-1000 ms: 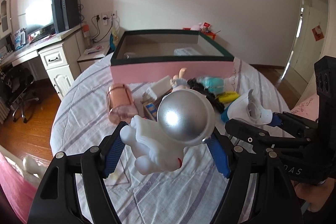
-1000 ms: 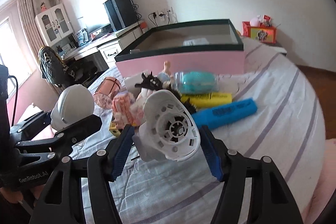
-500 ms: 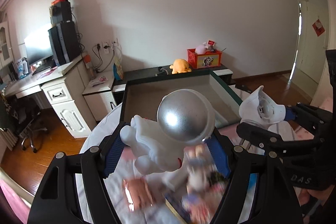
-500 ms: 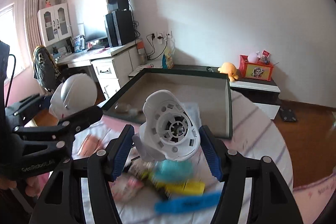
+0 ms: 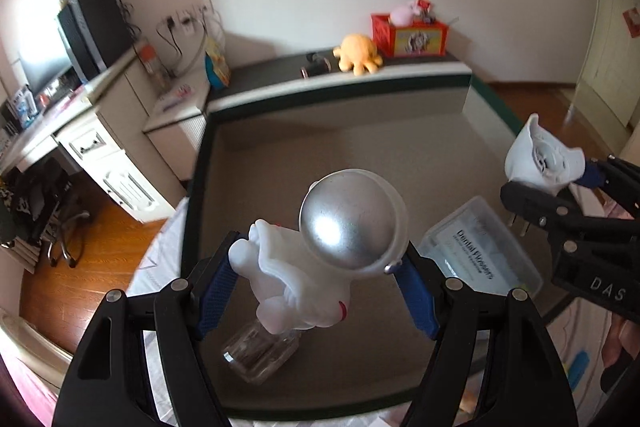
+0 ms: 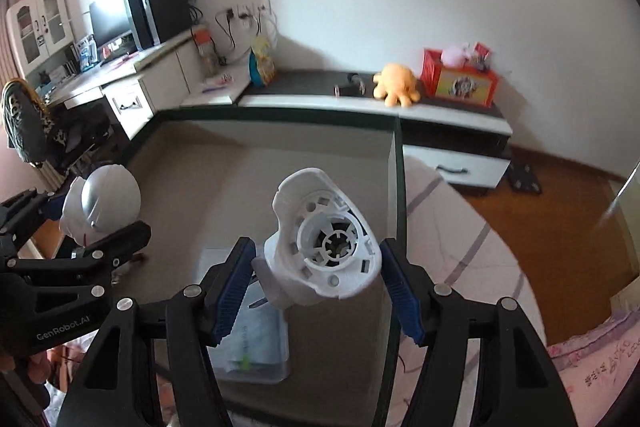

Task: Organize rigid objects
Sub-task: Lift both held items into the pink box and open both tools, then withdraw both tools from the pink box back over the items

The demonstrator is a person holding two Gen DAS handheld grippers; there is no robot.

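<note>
Two tools filled the lower part of each view, and both were pinching something. In the left wrist view the left tool (image 5: 320, 291) sat low at centre, its blue pads (image 5: 218, 297) pressed against the sides of a white astronaut figure (image 5: 320, 259) with a silver helmet, held in the air above the box (image 5: 196, 187). At the right edge of that view the right tool (image 5: 560, 183) gripped a white plastic housing (image 5: 538, 159). In the right wrist view the same right tool (image 6: 316, 291) sat low at centre, clamped on the housing (image 6: 324, 247), whose round open face turned toward the camera; the left tool (image 6: 70, 231) with the astronaut (image 6: 100, 203) showed at the left edge. Beneath both tools lay the box's grey-brown floor inside its dark green rim. On that floor, low in the left view, lay what looked like a clear bottle (image 5: 260, 351), partly hidden by the astronaut, and to the right of centre a clear lidded container (image 5: 480, 251) with printed text. Beyond the box, a low cabinet (image 5: 400, 75) in the upper centre carried an orange plush toy (image 5: 358, 53) and a red box (image 5: 410, 33).
</note>
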